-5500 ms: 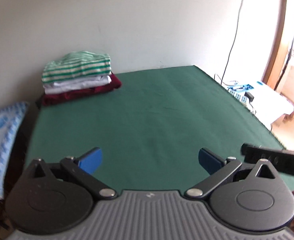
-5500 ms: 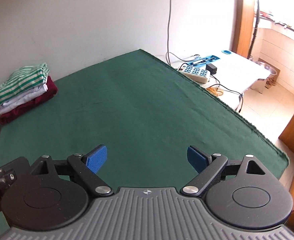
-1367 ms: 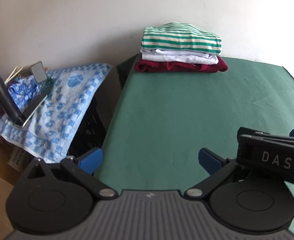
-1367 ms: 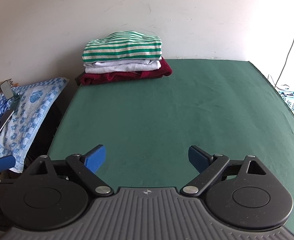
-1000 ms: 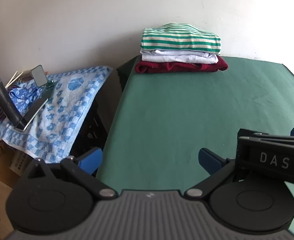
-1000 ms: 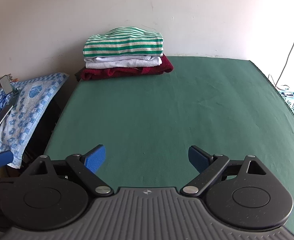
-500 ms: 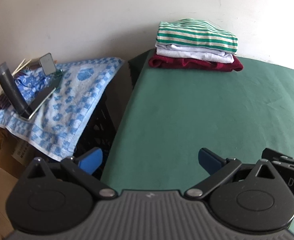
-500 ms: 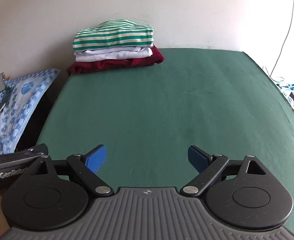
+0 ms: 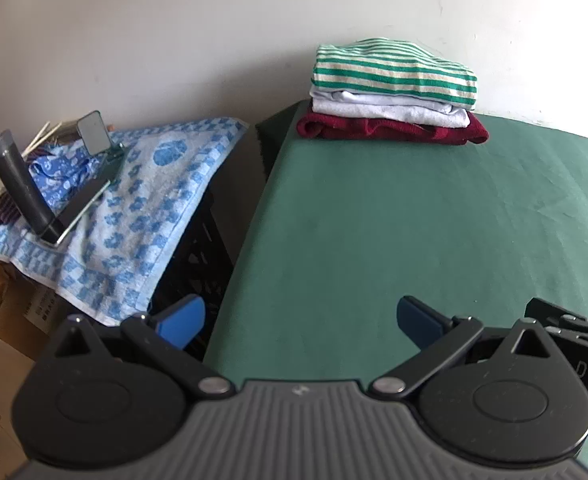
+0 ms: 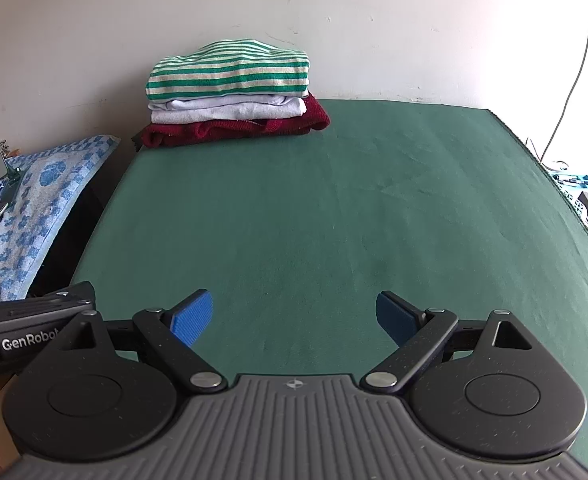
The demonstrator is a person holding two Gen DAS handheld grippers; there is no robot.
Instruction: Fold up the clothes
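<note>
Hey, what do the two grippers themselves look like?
Both match: the left gripper and right gripper have a grey ribbed body, two round black discs, black linkage arms with silver pivot pins, and blue ribbed pads. White lettering marks their sides: "GenRobot" on the left, "DAS" on the right.

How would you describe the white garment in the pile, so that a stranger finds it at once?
Look at the green table, at its far left corner by the wall, where a pile of folded clothes sits. The white garment is the middle layer, under the green-striped top and above the dark red one; it alone is plain and pale.
</note>
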